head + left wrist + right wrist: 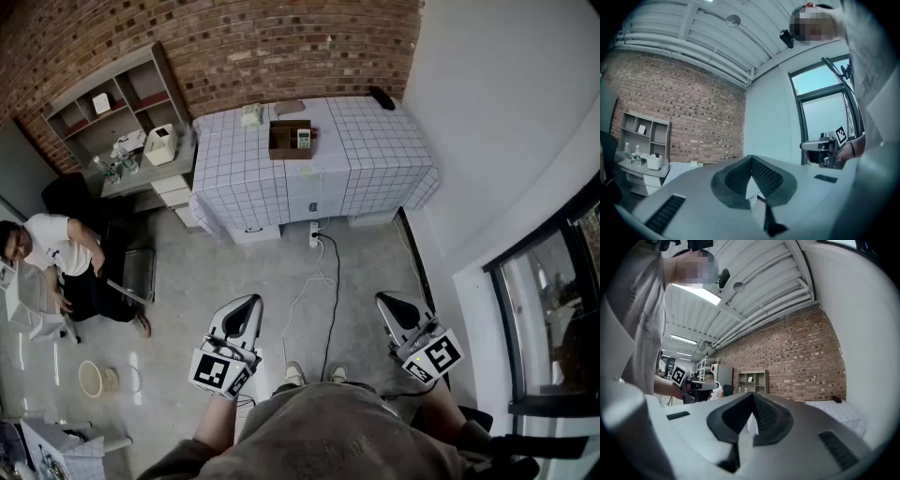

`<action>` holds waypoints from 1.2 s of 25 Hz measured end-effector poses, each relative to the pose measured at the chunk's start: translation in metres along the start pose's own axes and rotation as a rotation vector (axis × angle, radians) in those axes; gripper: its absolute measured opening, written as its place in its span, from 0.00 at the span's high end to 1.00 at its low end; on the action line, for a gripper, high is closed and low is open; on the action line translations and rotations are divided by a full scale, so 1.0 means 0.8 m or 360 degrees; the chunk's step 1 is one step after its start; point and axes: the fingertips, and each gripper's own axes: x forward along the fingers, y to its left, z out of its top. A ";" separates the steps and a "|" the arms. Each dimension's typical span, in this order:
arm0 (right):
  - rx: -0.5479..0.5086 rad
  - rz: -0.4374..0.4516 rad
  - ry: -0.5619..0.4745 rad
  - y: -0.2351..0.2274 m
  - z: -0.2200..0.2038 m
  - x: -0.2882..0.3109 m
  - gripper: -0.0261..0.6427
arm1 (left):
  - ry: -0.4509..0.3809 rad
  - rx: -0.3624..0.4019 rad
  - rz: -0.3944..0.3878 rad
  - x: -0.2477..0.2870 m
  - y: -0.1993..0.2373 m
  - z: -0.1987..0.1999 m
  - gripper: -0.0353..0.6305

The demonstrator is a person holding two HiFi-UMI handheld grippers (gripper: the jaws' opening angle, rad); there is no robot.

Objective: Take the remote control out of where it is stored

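A brown open box [290, 140] stands on the table with the white checked cloth [366, 150] against the brick wall. In the box's right part lies a pale remote control [303, 138]. Both grippers hang low and far from the table, in front of the person's knees. My left gripper [247, 306] is shut with nothing in it, and my right gripper [388, 302] is also shut and empty. In the left gripper view the jaws [751, 159] meet at their tips. The right gripper view shows the same of its jaws [752, 397]. Both point level across the room.
A small dark object [382, 97] lies at the table's far right corner, a pale one [250, 115] left of the box. A cable [328, 281] runs over the concrete floor. A seated person [61, 262] is at the left, below a shelf unit [112, 98]. A window [553, 300] lines the right wall.
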 end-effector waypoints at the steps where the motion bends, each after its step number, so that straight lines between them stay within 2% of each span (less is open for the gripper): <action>1: 0.0002 0.0002 -0.0001 0.001 0.000 0.000 0.94 | 0.0003 -0.0002 0.0001 0.000 0.001 0.000 0.94; 22: 0.0056 0.0008 -0.0001 -0.007 -0.003 -0.002 0.94 | 0.0011 -0.0014 -0.0009 0.009 -0.002 -0.003 0.94; 26: 0.0050 -0.0007 0.0003 0.005 0.003 -0.010 0.94 | 0.0002 -0.0021 -0.0014 -0.005 -0.007 0.001 0.94; 30: 0.0074 -0.0004 0.0011 -0.020 -0.011 -0.010 0.94 | 0.0019 -0.0022 0.0002 0.017 -0.009 -0.009 0.94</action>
